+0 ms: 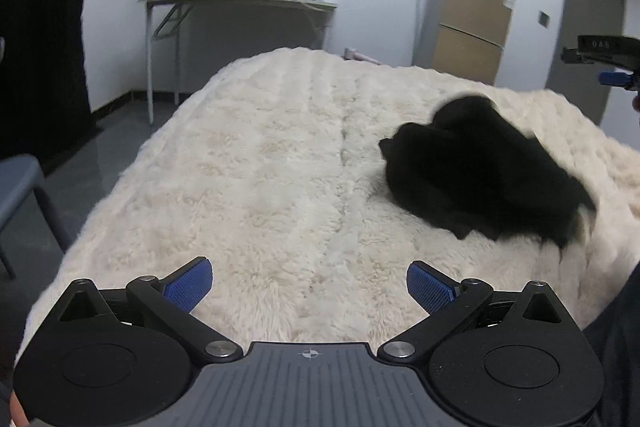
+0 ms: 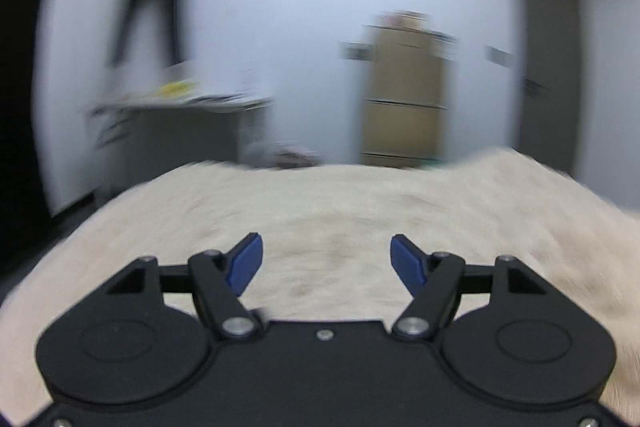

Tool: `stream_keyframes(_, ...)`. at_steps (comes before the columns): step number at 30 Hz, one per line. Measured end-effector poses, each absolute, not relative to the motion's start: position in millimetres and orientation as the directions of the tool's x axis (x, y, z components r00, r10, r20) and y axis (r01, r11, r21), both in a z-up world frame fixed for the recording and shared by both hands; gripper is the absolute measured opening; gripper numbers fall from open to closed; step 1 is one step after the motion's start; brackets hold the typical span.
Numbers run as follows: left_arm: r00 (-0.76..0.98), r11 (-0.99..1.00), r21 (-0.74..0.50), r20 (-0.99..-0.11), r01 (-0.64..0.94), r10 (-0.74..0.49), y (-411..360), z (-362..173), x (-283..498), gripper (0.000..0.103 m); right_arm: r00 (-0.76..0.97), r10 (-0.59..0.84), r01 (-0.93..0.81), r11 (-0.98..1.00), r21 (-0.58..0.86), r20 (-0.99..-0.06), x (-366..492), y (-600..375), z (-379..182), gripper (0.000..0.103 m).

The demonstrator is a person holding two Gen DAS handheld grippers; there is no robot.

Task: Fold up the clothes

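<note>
Clothes first, seen from the claws outward: left gripper (image 1: 309, 285) jaws spread wide, nothing between them, hovering over the near edge of the cream fleece blanket (image 1: 260, 155); right gripper (image 2: 327, 263) likewise spread and empty, its view blurred, only blanket ahead; the black garment (image 1: 484, 171) lies bunched in a dark heap on the blanket, ahead and to the right of the left gripper, apart from both; its long axis seems to run from far-left to near-right, edges blurred; whether rumpled or roughly folded, cannot tell; in the left wrist view the right gripper shows at the far right edge, so I judge the right hand nearer the heap.
</note>
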State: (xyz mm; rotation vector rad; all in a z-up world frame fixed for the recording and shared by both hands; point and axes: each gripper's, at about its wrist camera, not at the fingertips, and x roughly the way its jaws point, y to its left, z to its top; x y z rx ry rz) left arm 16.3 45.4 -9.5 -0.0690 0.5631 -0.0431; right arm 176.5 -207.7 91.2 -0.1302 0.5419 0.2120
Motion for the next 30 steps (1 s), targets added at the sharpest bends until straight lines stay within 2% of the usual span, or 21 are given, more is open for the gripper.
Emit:
stream_keyframes(1, 0.847, 0.997, -0.071, -0.528, 0.024, -0.058, 45, -7, 16, 0.103, 0.826, 0.173, -0.268, 0.958, -0.104, -0.536, 178, -197, 89, 0.08)
stream_keyframes(2, 0.849, 0.998, -0.065, -0.525, 0.026, -0.056, 45, -5, 16, 0.103, 0.816, 0.18, -0.302, 0.943, -0.14, -0.549, 179, -187, 87, 0.081)
stream_keyframes(7, 0.857, 0.996, -0.067, -0.509, 0.058, -0.084, 47, 5, 10, 0.103, 0.763, 0.201, -0.463, 0.832, -0.304, -0.614, 186, -134, 76, 0.077)
stream_keyframes(9, 0.858, 0.995, -0.07, -0.506, 0.067, -0.093, 50, 8, 8, 0.103, 0.744, 0.158, -0.48, 0.803, -0.354, -0.649, 197, -120, 65, 0.058)
stream_keyframes(10, 0.863, 0.996, -0.064, -0.498, 0.063, -0.087, 51, 10, 6, 0.103, 0.733, 0.131, -0.475, 0.801, -0.364, -0.667, 207, -119, 55, 0.036)
stream_keyframes(11, 0.869, 0.997, -0.058, -0.489, 0.058, -0.079, 53, 11, 4, 0.103, 0.722, 0.13, -0.469, 0.815, -0.342, -0.679, 218, -122, 48, 0.024)
stream_keyframes(13, 0.879, 0.997, -0.052, -0.472, 0.048, -0.067, 57, 16, 1, 0.103, 0.725, 0.182, -0.465, 0.84, -0.278, -0.665, 220, -123, 62, 0.014)
stream_keyframes(18, 0.89, 0.996, -0.088, -0.452, 0.017, -0.056, 69, 23, -4, 0.103, 0.827, 0.253, -0.423, 0.868, -0.259, -0.503, 201, -133, 132, 0.011)
stream_keyframes(26, 0.888, 0.997, -0.077, -0.459, -0.015, -0.022, 73, 21, -7, 0.103, 0.936, 0.333, -0.347, 0.926, -0.146, -0.111, 166, -180, 272, 0.011)
stream_keyframes(28, 0.887, 0.998, -0.061, -0.461, -0.018, -0.012, 70, 20, -8, 0.103, 0.947, 0.321, -0.322, 0.936, -0.142, -0.027, 158, -192, 290, 0.011)
stream_keyframes(30, 0.89, 0.999, -0.032, -0.456, -0.013, -0.003, 64, 18, -8, 0.103, 0.952, 0.306, -0.303, 0.943, -0.135, 0.006, 156, -206, 298, 0.011)
